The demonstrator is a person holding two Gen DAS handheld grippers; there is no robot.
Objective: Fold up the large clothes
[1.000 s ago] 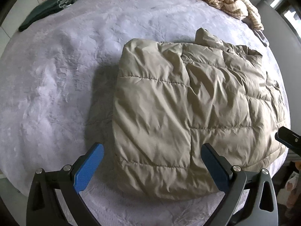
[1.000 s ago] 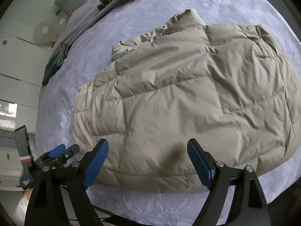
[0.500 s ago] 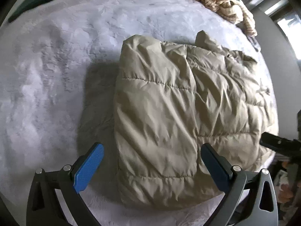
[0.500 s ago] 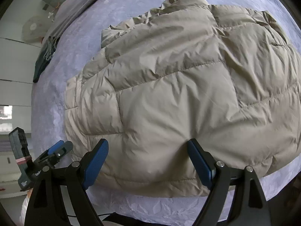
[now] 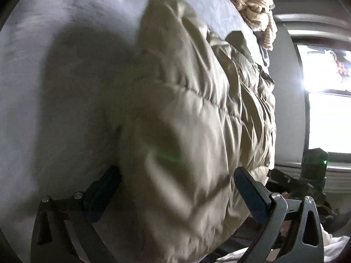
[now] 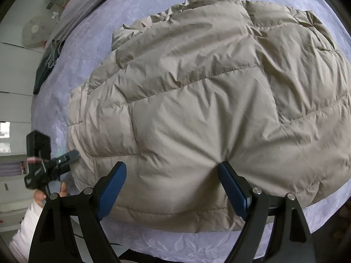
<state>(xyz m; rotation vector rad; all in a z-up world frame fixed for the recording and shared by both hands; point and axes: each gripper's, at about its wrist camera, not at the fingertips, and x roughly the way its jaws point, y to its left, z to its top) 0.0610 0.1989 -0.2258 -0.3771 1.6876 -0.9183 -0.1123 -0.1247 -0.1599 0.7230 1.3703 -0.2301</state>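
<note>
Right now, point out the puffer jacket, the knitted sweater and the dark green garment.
puffer jacket (image 6: 208, 109): right wrist view, quilted middle panel.
knitted sweater (image 5: 252, 2): left wrist view, cream cable-knit bundle.
dark green garment (image 6: 45, 70): right wrist view, middle of folded cloth.

left gripper (image 5: 175, 188) | jaws spread wide, low and tilted, picture blurred | right gripper (image 6: 173, 186) | jaws spread wide, level | left gripper seen from right wrist at far left (image 6: 47, 167), bare hand (image 6: 41, 196) under it

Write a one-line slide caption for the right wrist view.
Open right gripper pressing into the near edge of a beige puffer jacket on a lavender bedspread.
</note>
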